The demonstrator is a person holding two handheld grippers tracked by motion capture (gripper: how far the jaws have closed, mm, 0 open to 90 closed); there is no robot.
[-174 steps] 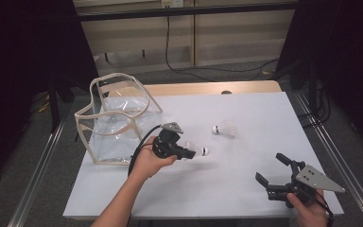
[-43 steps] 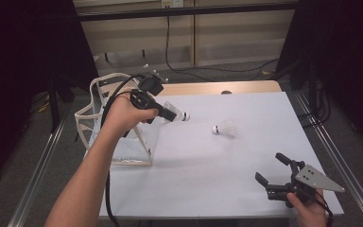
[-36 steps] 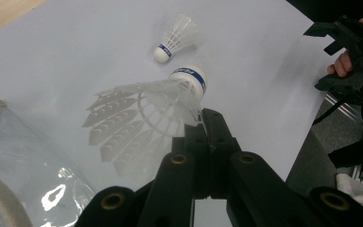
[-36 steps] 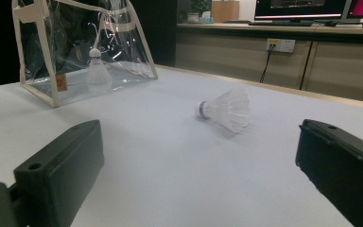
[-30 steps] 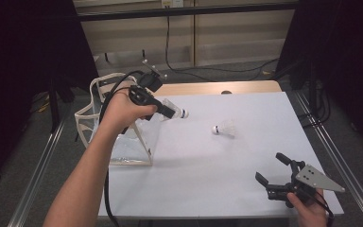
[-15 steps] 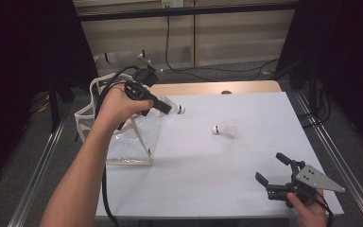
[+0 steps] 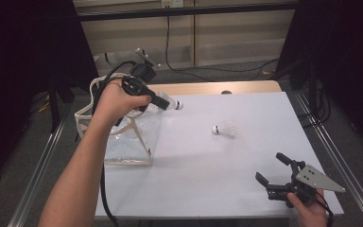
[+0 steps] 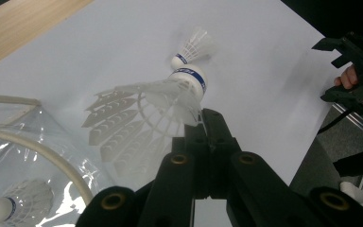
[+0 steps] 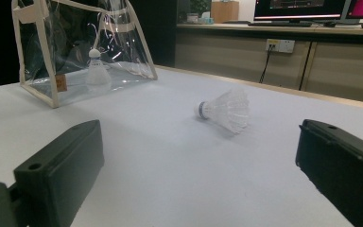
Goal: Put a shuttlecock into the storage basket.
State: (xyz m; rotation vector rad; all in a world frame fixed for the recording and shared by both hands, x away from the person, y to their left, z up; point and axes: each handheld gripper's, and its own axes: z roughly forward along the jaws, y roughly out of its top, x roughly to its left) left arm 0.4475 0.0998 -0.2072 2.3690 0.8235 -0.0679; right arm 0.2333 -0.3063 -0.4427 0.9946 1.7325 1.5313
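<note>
Pinching a shuttlecock by its feather skirt, cork pointing outward, the left tongs hold it above the clear bag at the worktop's edge, while the spread right tongs rest well apart

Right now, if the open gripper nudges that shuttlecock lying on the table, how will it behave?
The shuttlecock lies on its side, so it would probably roll in a curve around its cork. Its thin feather skirt looks very light and crushable; the right gripper should close gently.
</note>
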